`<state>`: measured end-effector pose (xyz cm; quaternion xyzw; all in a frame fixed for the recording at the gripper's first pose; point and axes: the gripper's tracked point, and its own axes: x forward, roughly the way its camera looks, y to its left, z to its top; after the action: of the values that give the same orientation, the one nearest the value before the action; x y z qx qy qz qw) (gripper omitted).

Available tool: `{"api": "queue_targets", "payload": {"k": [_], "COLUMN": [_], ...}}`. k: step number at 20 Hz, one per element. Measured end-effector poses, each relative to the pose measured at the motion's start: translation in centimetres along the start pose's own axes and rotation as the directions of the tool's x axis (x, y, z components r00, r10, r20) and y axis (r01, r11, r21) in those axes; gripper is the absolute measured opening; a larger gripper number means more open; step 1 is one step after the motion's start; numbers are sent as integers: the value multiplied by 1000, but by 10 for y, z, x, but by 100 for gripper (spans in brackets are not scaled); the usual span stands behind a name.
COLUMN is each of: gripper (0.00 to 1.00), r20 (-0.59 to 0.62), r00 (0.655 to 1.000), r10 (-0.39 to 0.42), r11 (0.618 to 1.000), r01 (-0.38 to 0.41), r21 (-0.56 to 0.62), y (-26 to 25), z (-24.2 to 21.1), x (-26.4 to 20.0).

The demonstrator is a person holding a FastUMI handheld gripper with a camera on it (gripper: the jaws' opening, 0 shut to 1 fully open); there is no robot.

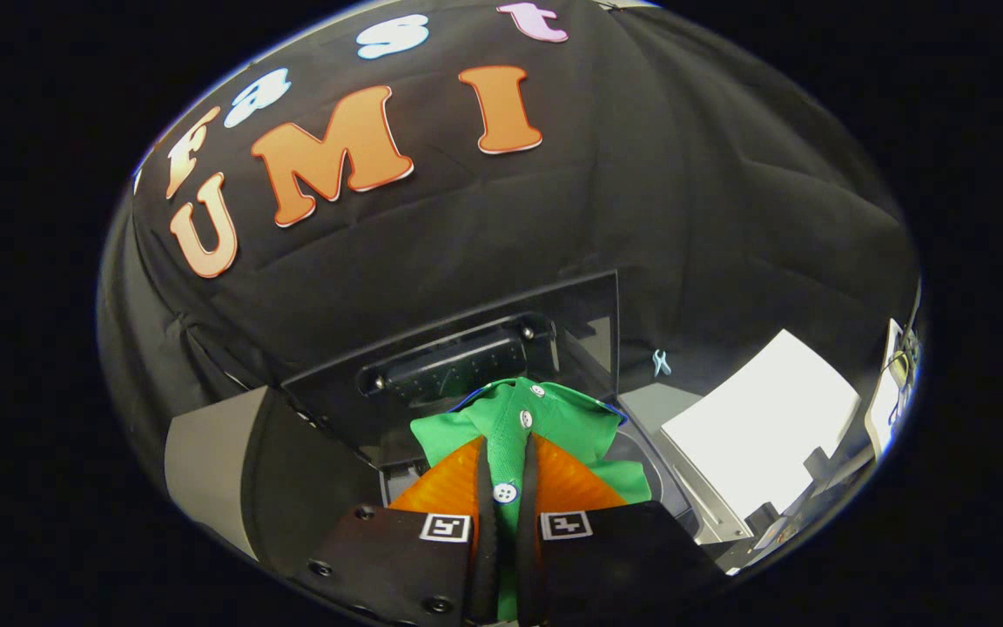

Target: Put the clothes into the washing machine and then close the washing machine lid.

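Gripper fingers clamped on green button-up shirt, placket with white buttons pinched between them. Shirt bunches just ahead of fingertips, over the washing machine opening. Raised dark lid stands beyond.

A black cloth wall, creased and softly lit, closes the booth behind. Low to one side sits a white box-like surface, brightly lit, with a grey panel opposite.
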<state>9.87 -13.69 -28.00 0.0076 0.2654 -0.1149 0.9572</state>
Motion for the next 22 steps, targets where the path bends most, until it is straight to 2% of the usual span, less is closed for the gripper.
{"api": "queue_targets", "payload": {"k": [12, 22], "gripper": [16, 19], "r20": [-157, -236], "r00": [988, 971], "r10": [9, -41], "r11": [1000, 998], "r01": [-8, 49], "r21": [9, 27], "y": [-15, -38], "z": [-70, -111], "x": [70, 99]}}
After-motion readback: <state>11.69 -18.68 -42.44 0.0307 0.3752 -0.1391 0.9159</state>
